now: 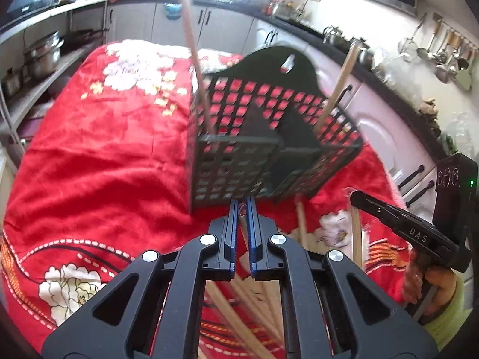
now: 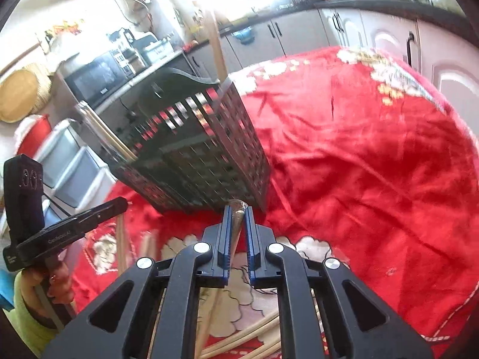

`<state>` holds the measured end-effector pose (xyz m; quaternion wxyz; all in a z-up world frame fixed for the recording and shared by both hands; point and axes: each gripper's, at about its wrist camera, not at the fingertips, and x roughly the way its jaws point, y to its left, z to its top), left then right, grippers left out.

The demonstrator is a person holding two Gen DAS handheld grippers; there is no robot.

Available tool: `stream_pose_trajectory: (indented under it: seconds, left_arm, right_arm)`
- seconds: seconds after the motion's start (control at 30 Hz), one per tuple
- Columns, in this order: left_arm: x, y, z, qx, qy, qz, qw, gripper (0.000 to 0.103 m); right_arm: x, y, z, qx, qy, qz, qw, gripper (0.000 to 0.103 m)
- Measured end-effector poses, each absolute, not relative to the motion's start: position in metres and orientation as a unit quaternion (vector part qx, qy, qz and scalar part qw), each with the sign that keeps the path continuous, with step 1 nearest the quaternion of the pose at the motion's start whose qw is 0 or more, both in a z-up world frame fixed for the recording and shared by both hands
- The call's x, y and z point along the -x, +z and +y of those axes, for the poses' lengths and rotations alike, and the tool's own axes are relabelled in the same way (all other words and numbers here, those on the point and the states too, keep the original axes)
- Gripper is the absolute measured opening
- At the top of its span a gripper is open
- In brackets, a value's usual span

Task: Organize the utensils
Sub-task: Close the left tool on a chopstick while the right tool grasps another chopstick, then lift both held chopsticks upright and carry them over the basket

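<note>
Clamped between the blue pads of the left claw (image 1: 243, 209) was the tip of a wooden utensil (image 1: 241, 216), its handle running back beneath the claw. Another wooden stick (image 2: 237, 213) was pinched in the narrowly closed right claw (image 2: 237, 209). Just beyond both claws a black perforated utensil basket (image 1: 236, 161) was seen on the red floral cloth (image 1: 104, 149) covering the tabletop, two wooden sticks (image 1: 196, 62) standing in it. More wooden utensils (image 1: 301, 218) were left lying near, by the basket's right.
</note>
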<state>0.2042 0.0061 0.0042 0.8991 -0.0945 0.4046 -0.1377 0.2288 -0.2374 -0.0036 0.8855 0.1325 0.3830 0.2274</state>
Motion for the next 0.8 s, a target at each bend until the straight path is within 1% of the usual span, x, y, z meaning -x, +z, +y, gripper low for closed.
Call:
stream_pose_trajectory:
  seconds: [0.37, 0.8]
  left_arm:
    - [-0.192, 0.056, -0.008, 0.089, -0.164, 0.349, 0.918, 0.002]
    - [-0.186, 0.106, -0.017, 0.080, -0.187, 0.296, 0.933, 0.002]
  right_arm:
    - [-0.200, 0.055, -0.236, -0.115, 0.261, 0.307, 0.908, 0.006]
    - [-0.181, 0.101, -0.231, -0.098, 0.275, 0.241, 0.926, 0.006]
